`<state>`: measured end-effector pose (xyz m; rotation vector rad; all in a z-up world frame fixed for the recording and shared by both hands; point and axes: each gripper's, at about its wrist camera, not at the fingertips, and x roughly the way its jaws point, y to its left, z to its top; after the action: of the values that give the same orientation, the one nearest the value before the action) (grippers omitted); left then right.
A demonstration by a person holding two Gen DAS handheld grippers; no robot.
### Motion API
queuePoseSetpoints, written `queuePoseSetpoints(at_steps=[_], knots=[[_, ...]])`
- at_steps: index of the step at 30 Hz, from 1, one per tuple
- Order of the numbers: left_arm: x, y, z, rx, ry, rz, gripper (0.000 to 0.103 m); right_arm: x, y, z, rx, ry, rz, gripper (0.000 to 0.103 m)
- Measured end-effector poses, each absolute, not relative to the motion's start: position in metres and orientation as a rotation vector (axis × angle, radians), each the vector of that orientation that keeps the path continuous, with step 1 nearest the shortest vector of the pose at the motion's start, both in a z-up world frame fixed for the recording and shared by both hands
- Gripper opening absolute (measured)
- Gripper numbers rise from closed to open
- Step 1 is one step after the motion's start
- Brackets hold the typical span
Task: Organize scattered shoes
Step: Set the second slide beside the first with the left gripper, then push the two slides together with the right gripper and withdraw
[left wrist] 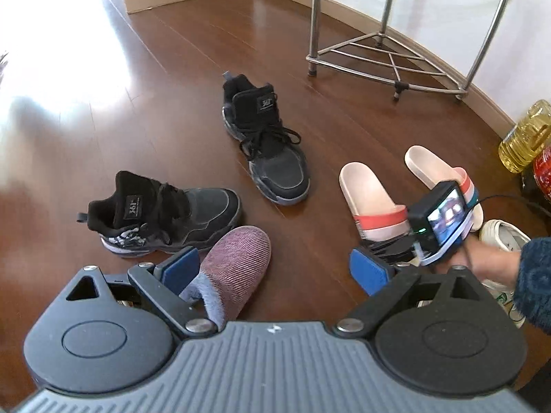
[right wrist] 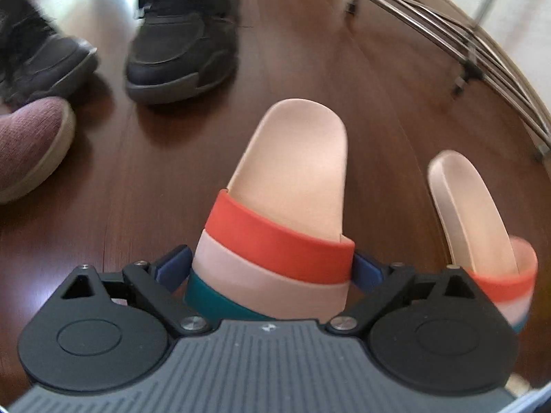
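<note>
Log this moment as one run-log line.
left tongs: open, over purple slipper | right tongs: open, astride striped slide | black sneakers: apart on floor

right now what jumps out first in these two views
The pink slide with red, pale pink and teal bands lies dead centre of the right wrist view, its strap between the open pads of the right gripper; its mate lies just to the right. In the left wrist view, two black sneakers sit apart on the dark wooden floor, pointing different ways. A mauve slipper lies under the open left gripper.
</note>
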<state>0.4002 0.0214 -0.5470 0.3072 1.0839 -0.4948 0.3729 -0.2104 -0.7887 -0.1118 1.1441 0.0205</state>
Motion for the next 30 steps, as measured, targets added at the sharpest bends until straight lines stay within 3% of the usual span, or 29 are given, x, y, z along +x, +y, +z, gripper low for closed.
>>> queuePoseSetpoints(at_steps=[7,10,12,14,16,30], knots=[[0.395,0.011,-0.545,0.314,1.071,-0.532,0.095,0.348,-0.279,-0.784,-0.194,1.178,0.129,0.093],[0.394,0.005,-0.546,0.315,1.074,-0.544,0.095,0.332,-0.296,-0.777,-0.185,1.173,0.127,0.102],[0.394,0.000,-0.547,0.313,1.081,-0.553,0.095,0.324,-0.305,-0.768,-0.140,1.138,0.092,0.102],[0.393,-0.006,-0.548,0.320,1.082,-0.562,0.095,0.322,-0.304,-0.766,-0.101,1.126,0.080,0.100],[0.391,-0.009,-0.548,0.327,1.080,-0.569,0.095,0.323,-0.298,-0.772,-0.147,1.136,0.062,0.091],[0.392,-0.016,-0.557,0.340,1.113,-0.566,0.095,0.324,-0.315,-0.772,-0.149,1.131,0.060,0.089]])
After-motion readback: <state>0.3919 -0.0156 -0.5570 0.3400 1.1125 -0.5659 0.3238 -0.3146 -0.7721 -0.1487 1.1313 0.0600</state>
